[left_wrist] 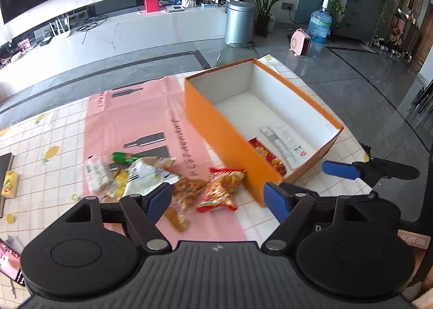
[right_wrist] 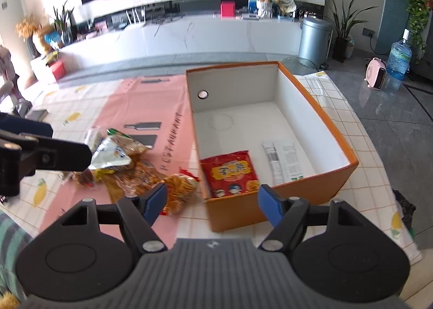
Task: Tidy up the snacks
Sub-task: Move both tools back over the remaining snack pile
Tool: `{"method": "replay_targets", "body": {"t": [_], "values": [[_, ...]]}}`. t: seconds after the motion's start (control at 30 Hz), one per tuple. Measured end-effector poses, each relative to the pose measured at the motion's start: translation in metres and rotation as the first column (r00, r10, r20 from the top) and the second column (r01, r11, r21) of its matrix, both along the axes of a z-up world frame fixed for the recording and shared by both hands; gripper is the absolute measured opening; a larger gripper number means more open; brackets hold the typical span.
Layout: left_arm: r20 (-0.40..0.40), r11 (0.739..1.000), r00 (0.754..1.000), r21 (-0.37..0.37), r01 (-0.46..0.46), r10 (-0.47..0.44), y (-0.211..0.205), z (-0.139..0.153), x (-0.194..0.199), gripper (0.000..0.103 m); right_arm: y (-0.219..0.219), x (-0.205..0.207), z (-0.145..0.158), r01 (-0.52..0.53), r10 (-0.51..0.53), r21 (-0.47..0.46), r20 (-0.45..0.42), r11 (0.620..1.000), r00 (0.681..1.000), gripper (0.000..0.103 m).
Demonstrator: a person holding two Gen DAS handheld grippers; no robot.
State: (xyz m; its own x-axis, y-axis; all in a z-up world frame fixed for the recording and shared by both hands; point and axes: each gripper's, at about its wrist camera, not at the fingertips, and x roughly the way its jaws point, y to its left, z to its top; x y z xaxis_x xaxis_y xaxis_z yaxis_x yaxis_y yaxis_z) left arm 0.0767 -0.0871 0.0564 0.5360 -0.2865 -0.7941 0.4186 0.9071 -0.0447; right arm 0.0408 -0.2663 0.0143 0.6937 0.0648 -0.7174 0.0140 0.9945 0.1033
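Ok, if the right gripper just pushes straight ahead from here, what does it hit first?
Probably the near wall of the orange box: the open right gripper points at it, with the red snack packet just behind. Depth is hard to judge.

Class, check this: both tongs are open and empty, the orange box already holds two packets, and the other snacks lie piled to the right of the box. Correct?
Not quite. The pile lies left of the box, as the right wrist view shows. The rest holds: both tongs open and empty, two packets in the box.
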Motion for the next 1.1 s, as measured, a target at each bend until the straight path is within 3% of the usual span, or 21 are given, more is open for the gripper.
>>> {"method": "replay_targets", "body": {"t": [0.1, 0.27, 0.4, 0.7, 0.93, 1.1], "values": [[0.024, 0.999, 1.000, 0.034, 0.018, -0.019, 0.019, -0.004, -0.010, 0.090, 0.021, -0.015, -0.003, 0.003, -0.004, 0.017, 0.051, 1.000, 0.999, 0.072], [0.056, 0.998, 0.997, 0.044, 0.046, -0.049, 0.058, -0.011, -0.021, 0.085, 0.053, -0.024, -0.018, 0.004, -0.005, 0.023, 0.064, 1.000, 0.998, 0.072], [0.054, 0.995, 0.996, 0.070, 0.068, -0.072, 0.084, -0.019, -0.017, 0.077, 0.069, -0.025, -0.034, 0.013, -0.014, 0.029, 0.048, 0.999, 0.999, 0.072], [0.029, 0.983, 0.988, 0.104, 0.150, -0.154, 0.122, -0.048, 0.009, 0.077, 0.084, -0.009, -0.073, 0.068, -0.067, 0.022, -0.033, 0.997, 0.997, 0.072], [0.014, 0.979, 0.980, 0.043, 0.197, -0.198, 0.117, -0.074, 0.039, 0.077, 0.081, 0.020, -0.088, 0.122, -0.119, 0.050, -0.069, 0.991, 0.991, 0.072], [-0.005, 0.987, 0.987, -0.016, 0.161, -0.161, 0.107, -0.091, 0.067, 0.081, 0.072, 0.044, -0.099, 0.208, -0.197, 0.112, -0.106, 0.972, 0.975, 0.072]]}}
